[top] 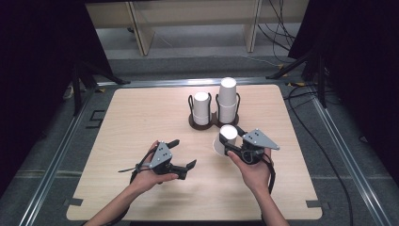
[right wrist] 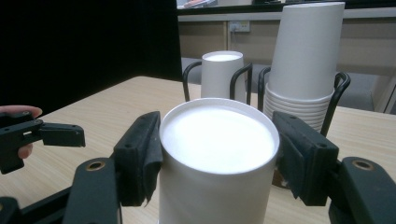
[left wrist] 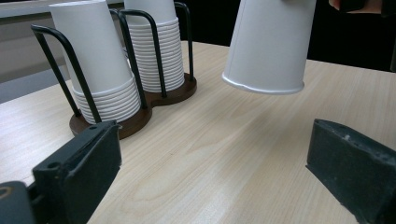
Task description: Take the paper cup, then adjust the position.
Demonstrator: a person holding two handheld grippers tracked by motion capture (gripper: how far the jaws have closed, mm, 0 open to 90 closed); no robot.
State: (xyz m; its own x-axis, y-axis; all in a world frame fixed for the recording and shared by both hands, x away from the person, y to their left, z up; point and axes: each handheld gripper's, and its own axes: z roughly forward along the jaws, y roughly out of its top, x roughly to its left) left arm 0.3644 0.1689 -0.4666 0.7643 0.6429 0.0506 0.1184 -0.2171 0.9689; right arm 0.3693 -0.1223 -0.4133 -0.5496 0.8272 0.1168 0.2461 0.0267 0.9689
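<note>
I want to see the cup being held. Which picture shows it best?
The right gripper view: the cup sits close up between the right gripper's pads. The left gripper view shows its side and rim hanging above the table. The high view shows it small.

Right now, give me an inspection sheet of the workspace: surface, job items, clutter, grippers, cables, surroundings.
Surface: light wooden tabletop, bare apart from the items below.
Job's things: single white paper cup, upside down, lifted off the table; two-slot wire cup holder with a shorter stack and a taller stack of inverted cups.
Clutter: nothing seen.
Grippers: right gripper shut on the single cup; left gripper open, nothing between its jaws.
Cables: black cable on the floor right of the table.
Surroundings: dark curtains at the sides, pale furniture legs behind.
</note>
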